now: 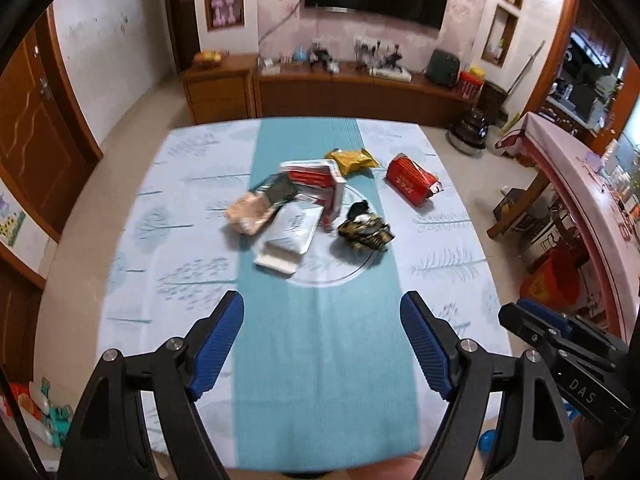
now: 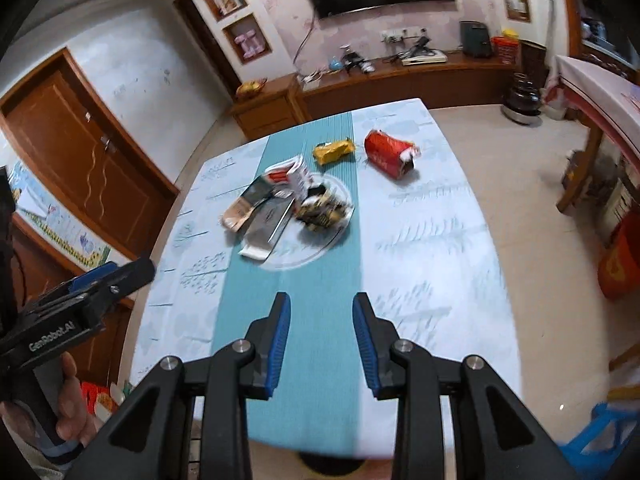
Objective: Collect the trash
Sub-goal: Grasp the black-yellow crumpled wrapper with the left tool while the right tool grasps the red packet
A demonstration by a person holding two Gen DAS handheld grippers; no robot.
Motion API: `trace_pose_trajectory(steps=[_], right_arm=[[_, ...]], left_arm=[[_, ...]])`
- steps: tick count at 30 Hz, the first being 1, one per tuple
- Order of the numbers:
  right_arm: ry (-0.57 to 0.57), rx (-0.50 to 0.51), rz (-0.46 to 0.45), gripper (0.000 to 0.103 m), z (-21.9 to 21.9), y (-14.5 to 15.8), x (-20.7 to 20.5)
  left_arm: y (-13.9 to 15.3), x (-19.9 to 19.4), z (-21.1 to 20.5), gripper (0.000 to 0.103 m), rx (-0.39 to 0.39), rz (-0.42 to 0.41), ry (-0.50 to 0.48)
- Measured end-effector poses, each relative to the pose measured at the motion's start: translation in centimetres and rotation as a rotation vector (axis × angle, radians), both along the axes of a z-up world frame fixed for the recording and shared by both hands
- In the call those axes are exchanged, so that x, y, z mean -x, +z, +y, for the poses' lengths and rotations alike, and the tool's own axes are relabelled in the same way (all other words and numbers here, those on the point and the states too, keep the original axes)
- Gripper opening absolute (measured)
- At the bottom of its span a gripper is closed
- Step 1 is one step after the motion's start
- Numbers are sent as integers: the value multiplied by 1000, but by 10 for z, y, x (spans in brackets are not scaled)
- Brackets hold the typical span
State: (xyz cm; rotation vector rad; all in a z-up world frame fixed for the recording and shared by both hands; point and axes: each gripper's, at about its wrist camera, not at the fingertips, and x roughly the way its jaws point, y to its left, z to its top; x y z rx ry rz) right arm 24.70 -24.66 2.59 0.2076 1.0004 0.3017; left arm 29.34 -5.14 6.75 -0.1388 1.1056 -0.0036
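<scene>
Both tools, left tool (image 1: 322, 340) wide and right tool (image 2: 322, 340) narrower, both empty, point toward the trash pile (image 1: 304, 208) beyond them on the tabletop (image 1: 440, 280).

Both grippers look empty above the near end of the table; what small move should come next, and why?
Probably bring the left gripper forward over the teal runner toward the white packet, the nearest piece of the trash pile. Both it and the right gripper are open and hold nothing, and no trash is within their fingers yet.
</scene>
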Motion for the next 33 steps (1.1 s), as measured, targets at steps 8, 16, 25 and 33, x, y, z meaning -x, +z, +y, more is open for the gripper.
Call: trace_pose_trajectory(steps=[8, 16, 25, 33], right_arm=[[91, 22, 35, 39, -43, -16, -112], [145, 85, 51, 57, -43, -50, -213], [235, 202, 102, 66, -20, -107, -292], [286, 151, 173, 66, -10, -137, -319]], left_arm=[[-56, -103, -25, 79, 56, 157, 137], [-112, -157, -31, 79, 53, 246, 234], [-168, -175, -22, 79, 41, 380, 328], [-181, -181, -25, 79, 85, 383, 345]])
